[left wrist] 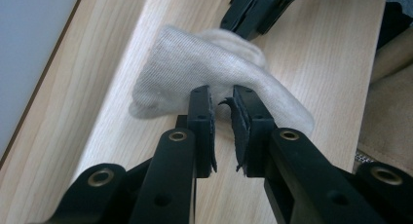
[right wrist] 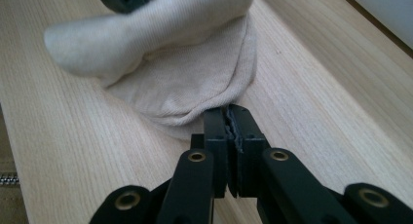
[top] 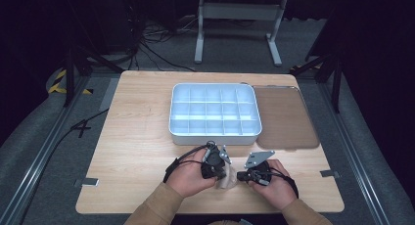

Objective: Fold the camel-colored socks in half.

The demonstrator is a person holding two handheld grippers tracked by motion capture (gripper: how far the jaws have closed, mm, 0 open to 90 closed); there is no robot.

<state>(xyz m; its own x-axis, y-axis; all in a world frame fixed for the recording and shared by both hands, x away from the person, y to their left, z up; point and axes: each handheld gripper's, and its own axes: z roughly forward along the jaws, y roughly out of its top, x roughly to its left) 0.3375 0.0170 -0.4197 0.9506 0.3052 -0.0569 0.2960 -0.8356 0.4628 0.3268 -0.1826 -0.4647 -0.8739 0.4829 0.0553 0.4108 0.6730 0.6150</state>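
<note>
Two grippers meet low over the near edge of the desk [top: 137, 137], and between them lies a small cream sock [top: 226, 182], bunched on the bare wood just short of that edge and about midway along it. The right gripper [right wrist: 229, 114] has its jaws pressed together, and in its own view the tips nip the sock's [right wrist: 195, 83] hem, a thin fold of knit caught right at the pads. The left gripper [left wrist: 220, 100] comes at the sock [left wrist: 214, 63] from the other side; its jaws stand a little apart, a narrow gap between the pads, the tips lying against the cloth without clamping it. From above, both hands sit close together, left gripper [top: 218, 172] and right gripper [top: 241, 176] tips pointing at each other across the sock. Farther back, a white compartment tray [top: 215, 134] sits in the middle of the desk, its cells bare, and a brown translucent lid [top: 286, 117] lies flat just beside it, towards the right edge. Tan sleeves [top: 156, 208] come in from the bottom.
</note>
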